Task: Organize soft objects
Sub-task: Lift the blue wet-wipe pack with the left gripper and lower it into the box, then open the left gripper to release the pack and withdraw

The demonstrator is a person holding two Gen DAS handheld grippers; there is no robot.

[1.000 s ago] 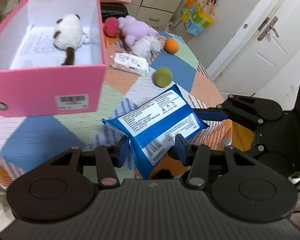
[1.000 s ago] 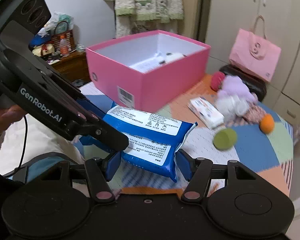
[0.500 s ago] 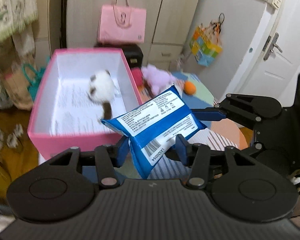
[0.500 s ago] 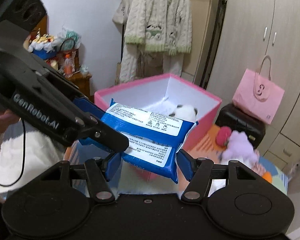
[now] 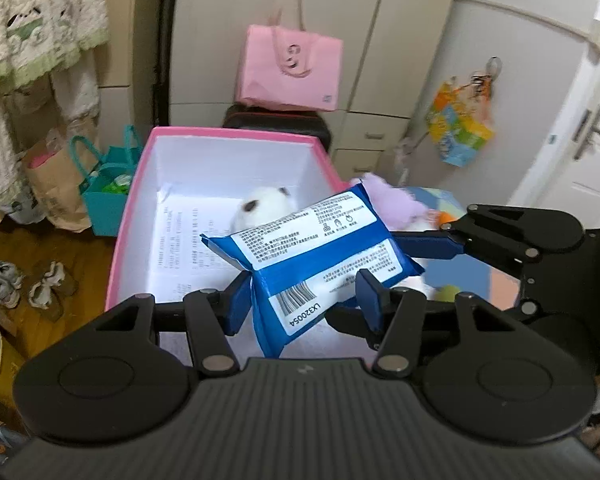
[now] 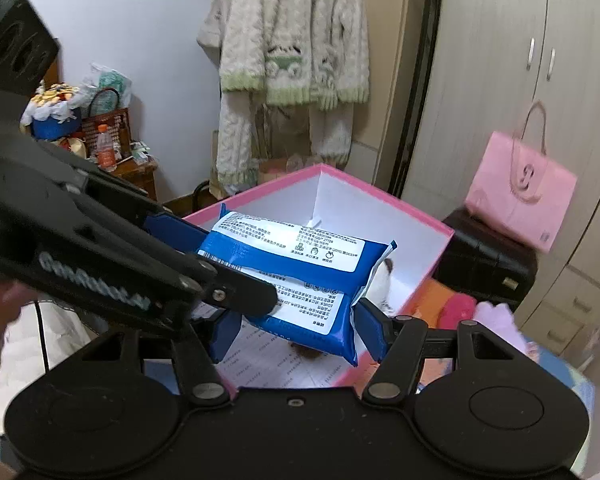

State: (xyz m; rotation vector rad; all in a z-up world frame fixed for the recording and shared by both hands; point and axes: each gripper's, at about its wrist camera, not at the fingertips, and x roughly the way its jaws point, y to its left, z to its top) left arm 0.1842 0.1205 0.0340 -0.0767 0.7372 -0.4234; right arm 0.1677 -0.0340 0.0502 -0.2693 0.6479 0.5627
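Observation:
A blue wipes pack (image 5: 320,256) is held in the air by both grippers, one at each end. My left gripper (image 5: 304,300) is shut on its barcode end. My right gripper (image 6: 292,324) is shut on the other end of the pack (image 6: 296,276). The pack hangs over the open pink box (image 5: 132,200), which also shows in the right wrist view (image 6: 412,216). A white plush with dark patches (image 5: 260,208) lies inside the box, partly hidden behind the pack.
A purple plush (image 5: 392,204) and an orange ball (image 5: 446,218) lie on the patchwork table right of the box. A red plush (image 6: 456,308) sits beside the box. A pink bag (image 5: 290,68) stands on a black case behind. Bags and shoes are on the floor at left.
Both grippers lifted the blue pack off the table and carried it from in front of the box to above its opening. The grip on both ends is unchanged.

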